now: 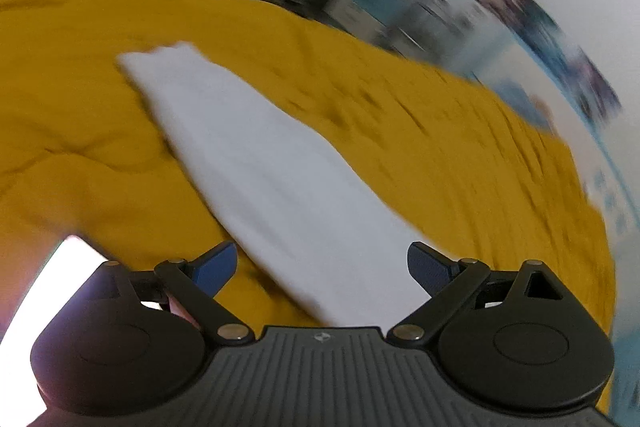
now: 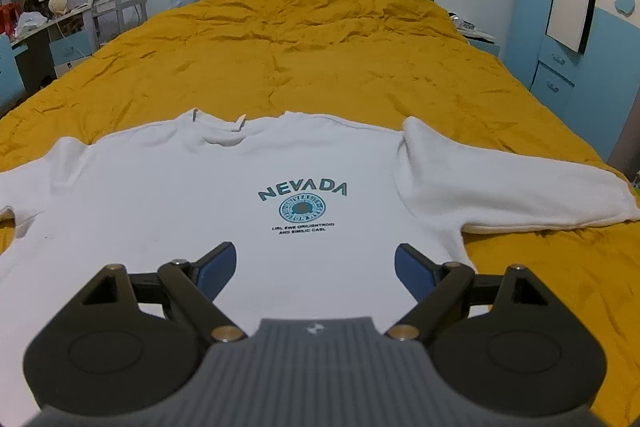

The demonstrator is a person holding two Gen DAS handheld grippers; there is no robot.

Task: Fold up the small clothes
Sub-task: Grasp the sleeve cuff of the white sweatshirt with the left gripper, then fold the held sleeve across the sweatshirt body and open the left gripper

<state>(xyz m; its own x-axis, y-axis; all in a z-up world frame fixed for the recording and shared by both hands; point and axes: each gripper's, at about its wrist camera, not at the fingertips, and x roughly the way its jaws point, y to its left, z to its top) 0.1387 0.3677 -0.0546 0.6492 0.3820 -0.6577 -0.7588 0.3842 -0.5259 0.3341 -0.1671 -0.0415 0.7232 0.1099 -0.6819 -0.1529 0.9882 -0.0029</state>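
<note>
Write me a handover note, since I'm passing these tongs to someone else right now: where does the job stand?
Left tongs: open, empty, over a white sleeve; that view is blurred.
Right tongs: open, empty, over the lower front of the white sweatshirt.
The sweatshirt lies flat, print up, on the yellow bedspread, both sleeves spread out.
Done: laid out. No fold visible.
Left: fold sleeves in, then the body.

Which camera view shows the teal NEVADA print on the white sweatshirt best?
The right wrist view: the white long-sleeved sweatshirt lies flat, chest up, on the mustard-yellow bed cover, and its teal NEVADA print is sharp. The left wrist view is motion-blurred and shows only a plain white strip, no print.
</note>
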